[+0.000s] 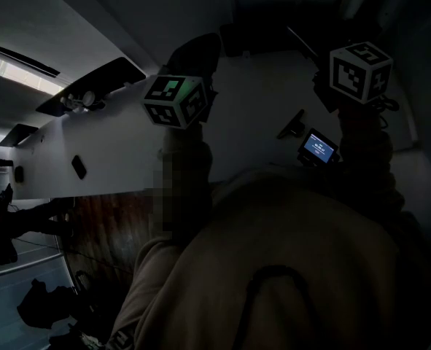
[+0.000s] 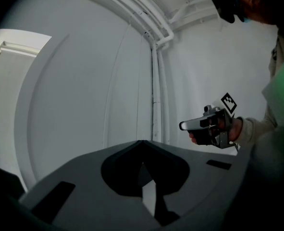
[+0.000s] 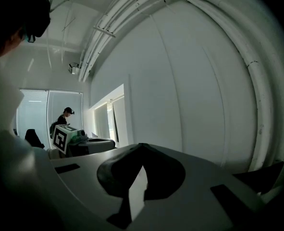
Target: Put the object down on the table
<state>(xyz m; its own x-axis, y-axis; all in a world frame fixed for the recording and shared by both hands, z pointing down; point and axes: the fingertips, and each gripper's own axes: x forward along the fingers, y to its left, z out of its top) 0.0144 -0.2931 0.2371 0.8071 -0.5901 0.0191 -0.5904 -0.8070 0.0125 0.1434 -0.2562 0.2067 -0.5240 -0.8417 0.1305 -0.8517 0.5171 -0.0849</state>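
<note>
Both grippers are held up in front of a white wall. In the left gripper view my left gripper [image 2: 142, 143] has its jaws meeting at the tip, shut, with nothing between them. My right gripper [image 3: 141, 146] looks the same: shut and empty. The head view is dark; the left marker cube [image 1: 175, 100] and the right marker cube [image 1: 359, 71] hang over a white table [image 1: 113, 148]. From the left gripper view the right gripper [image 2: 187, 125] shows in a hand, pointing left. I see no held object.
On the table lie a small device with a lit screen [image 1: 319, 148], a dark flat item [image 1: 79, 168] and a black piece [image 1: 292, 125]. Pipes [image 2: 154, 81] run up the wall. Another person [image 3: 64, 117] stands far off by a window.
</note>
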